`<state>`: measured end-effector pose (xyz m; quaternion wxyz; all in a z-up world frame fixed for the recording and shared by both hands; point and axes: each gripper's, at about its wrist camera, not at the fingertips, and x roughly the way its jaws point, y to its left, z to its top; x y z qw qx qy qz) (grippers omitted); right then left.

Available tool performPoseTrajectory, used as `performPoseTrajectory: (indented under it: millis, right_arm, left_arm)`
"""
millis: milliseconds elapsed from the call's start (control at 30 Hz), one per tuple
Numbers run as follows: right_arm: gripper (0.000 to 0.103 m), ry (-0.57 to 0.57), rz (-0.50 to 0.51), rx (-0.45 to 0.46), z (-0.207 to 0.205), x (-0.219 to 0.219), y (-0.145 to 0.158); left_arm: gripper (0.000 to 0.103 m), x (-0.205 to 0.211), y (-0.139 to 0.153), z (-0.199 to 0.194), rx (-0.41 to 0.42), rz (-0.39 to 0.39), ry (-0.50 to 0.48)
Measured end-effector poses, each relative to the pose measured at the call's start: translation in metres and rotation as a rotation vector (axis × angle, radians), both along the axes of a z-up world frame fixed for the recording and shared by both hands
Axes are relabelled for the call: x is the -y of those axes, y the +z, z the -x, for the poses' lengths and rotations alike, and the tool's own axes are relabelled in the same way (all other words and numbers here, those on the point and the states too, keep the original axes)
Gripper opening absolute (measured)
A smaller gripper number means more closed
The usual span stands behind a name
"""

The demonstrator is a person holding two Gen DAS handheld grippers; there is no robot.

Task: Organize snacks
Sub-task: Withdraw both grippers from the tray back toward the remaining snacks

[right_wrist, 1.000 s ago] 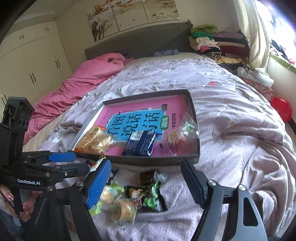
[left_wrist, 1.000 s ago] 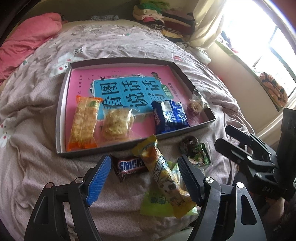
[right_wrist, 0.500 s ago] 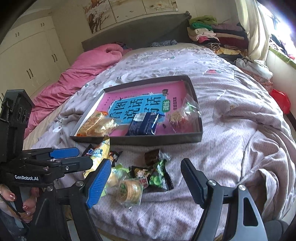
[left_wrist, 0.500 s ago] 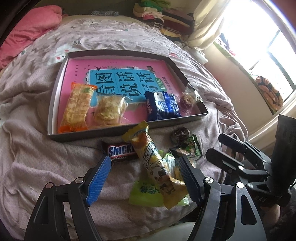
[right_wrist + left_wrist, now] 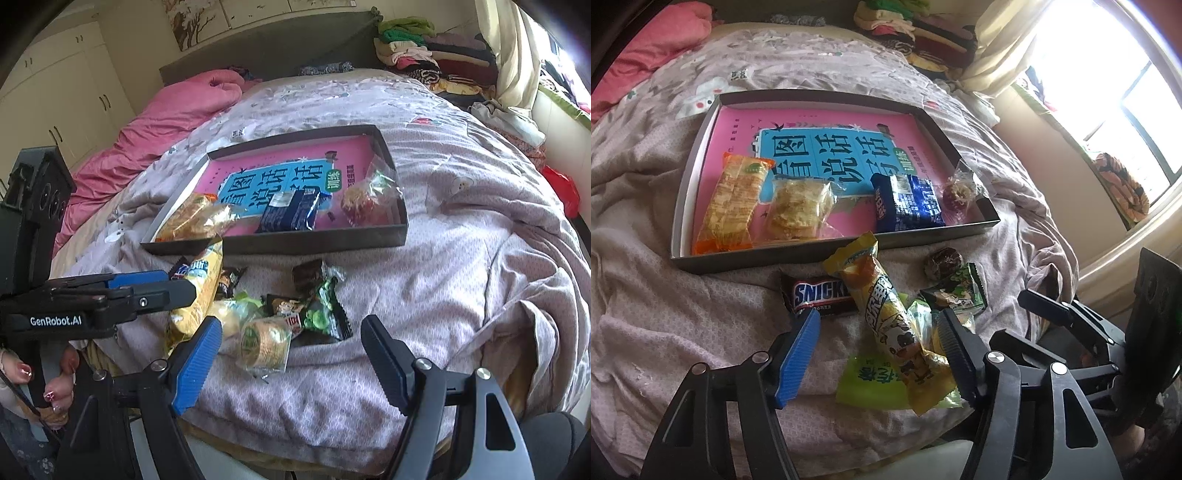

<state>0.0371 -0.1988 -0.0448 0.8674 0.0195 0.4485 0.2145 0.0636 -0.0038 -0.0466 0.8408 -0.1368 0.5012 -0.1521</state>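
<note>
snacks in crinkly wrappers [image 5: 886, 317] beside flat rectangular tray [image 5: 820, 253].

We see a pink duvet [image 5: 159, 122], folded clothes [image 5: 424, 55] by the curtain [image 5: 513, 48], cupboards [image 5: 66, 99], a bright window [image 5: 1108, 81].
</note>
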Motion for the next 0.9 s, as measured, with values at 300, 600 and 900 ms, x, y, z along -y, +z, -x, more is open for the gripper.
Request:
performPoseTrajectory:
  millis: [300,600,900]
  right_arm:
    - [0.076,0.041,0.010,-0.028,0.002,-0.007,-0.007]
    - [0.054,0.121,0.012,-0.065,0.003,-0.022,-0.019]
    - [0.037,0.142,-0.040,-0.134,-0.010,-0.024,-0.036]
  left_arm:
    - [0.057,0.001,-0.003,0.000,-0.009,0.012,-0.013]
    - [0.054,0.003,-0.009,-0.004,-0.030,0.037,-0.020]
    - [0.054,0.004,-0.017,-0.009,-0.063,0.067,-0.019]
